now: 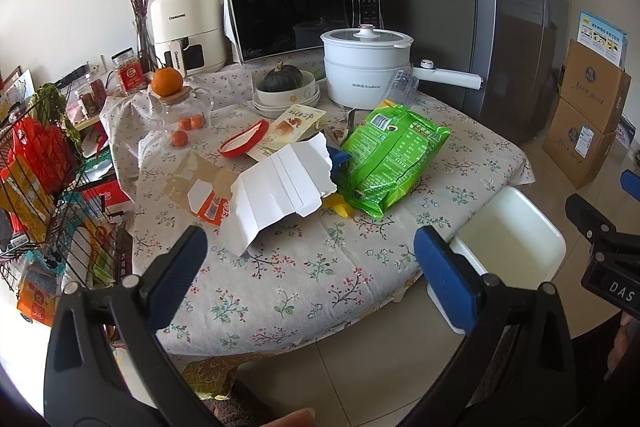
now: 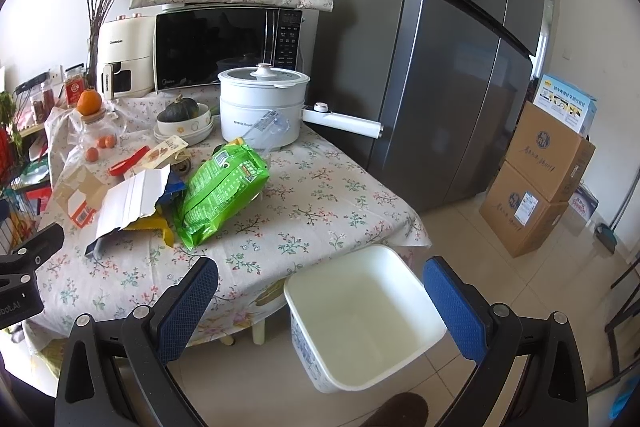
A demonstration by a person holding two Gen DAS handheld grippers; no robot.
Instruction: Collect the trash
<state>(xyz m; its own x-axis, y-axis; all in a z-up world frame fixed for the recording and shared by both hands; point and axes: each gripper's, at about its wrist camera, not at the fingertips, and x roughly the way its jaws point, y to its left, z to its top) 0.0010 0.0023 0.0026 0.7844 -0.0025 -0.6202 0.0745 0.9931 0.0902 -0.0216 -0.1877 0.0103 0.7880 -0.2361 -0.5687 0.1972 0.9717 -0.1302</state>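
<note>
Floral-clothed tabletop [image 1: 312, 279] beside refrigerator [image 2: 440, 59]; green snack bag [image 1: 390, 159] at twelve o'clock, white bin [image 2: 360, 315] on the floor. Both hand-held grippers, left [image 1: 308, 267] and right [image 2: 320, 303], gape apart, holding nothing.

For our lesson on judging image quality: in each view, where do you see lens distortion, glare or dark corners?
Left wrist view: black vignette fills the corners, the fridge edges bow as curves, and the microwave door mirrors the white pot. Right wrist view: the same dark corners, bright window light washes out the far right doorway, and the white bin interior looks softly overexposed.
</note>
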